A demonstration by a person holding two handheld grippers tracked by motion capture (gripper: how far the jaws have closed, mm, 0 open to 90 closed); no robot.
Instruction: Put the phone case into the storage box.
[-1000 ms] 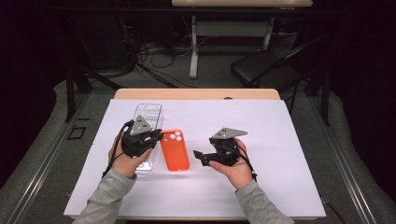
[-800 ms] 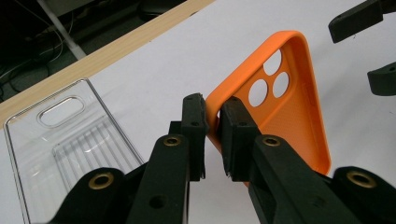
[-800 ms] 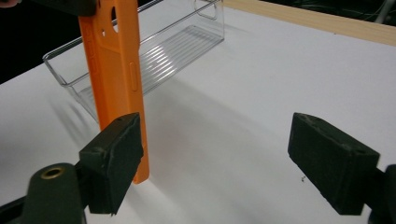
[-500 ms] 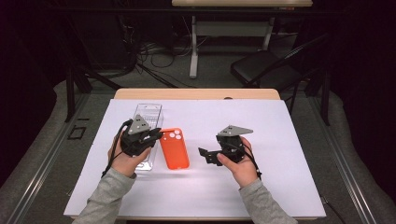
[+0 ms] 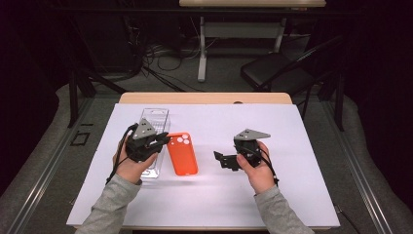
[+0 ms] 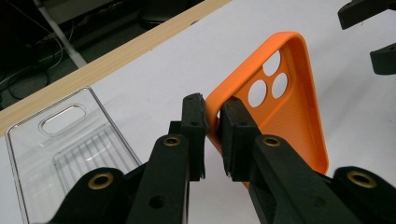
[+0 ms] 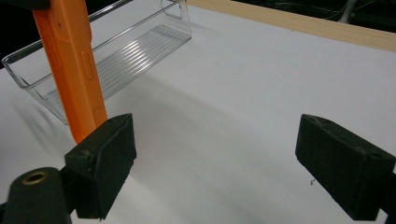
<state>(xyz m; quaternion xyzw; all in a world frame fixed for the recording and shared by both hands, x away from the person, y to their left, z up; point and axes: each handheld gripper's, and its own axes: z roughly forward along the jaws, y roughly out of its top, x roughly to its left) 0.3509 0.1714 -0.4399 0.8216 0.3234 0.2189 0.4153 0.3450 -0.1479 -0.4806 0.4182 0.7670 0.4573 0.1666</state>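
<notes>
1. Orange phone case (image 5: 182, 153) sits on the white table cover (image 5: 292, 195), a little left of centre, long axis running near to far, three camera holes at its far end.
2. Left gripper (image 5: 163, 141), held in the person's left hand (image 5: 130, 163), is at the case's left edge. In the left gripper view its jaws are pinched together on the case's thin side wall (image 6: 215, 122), one jaw outside the wall and one inside the shell.
3. In the right gripper view the case (image 7: 74, 65) stands up steeply, so its left edge looks lifted off the cover and its near corner is low by the gripper's left jaw. Whether that corner touches the cover cannot be told.
4. Clear plastic tray (image 5: 155, 127) lies just left of the case, partly under the left gripper and hand. It has a ribbed floor and a slot handle at its far end (image 6: 63, 120).
5. Right gripper (image 5: 220, 158), in the person's right hand (image 5: 258, 168), is right of the case, jaws pointing left toward it, near but not touching.
6. Right gripper's jaws stand wide apart, with bare white cover between them in the right gripper view and nothing held.
7. Its two jaw tips also show in the top right corner of the left gripper view (image 6: 373, 28), beyond the case.
8. Grey sleeves come in from the near edge of the table.
9. Wooden table edge (image 5: 204, 98) shows along the far side of the cover.
</notes>
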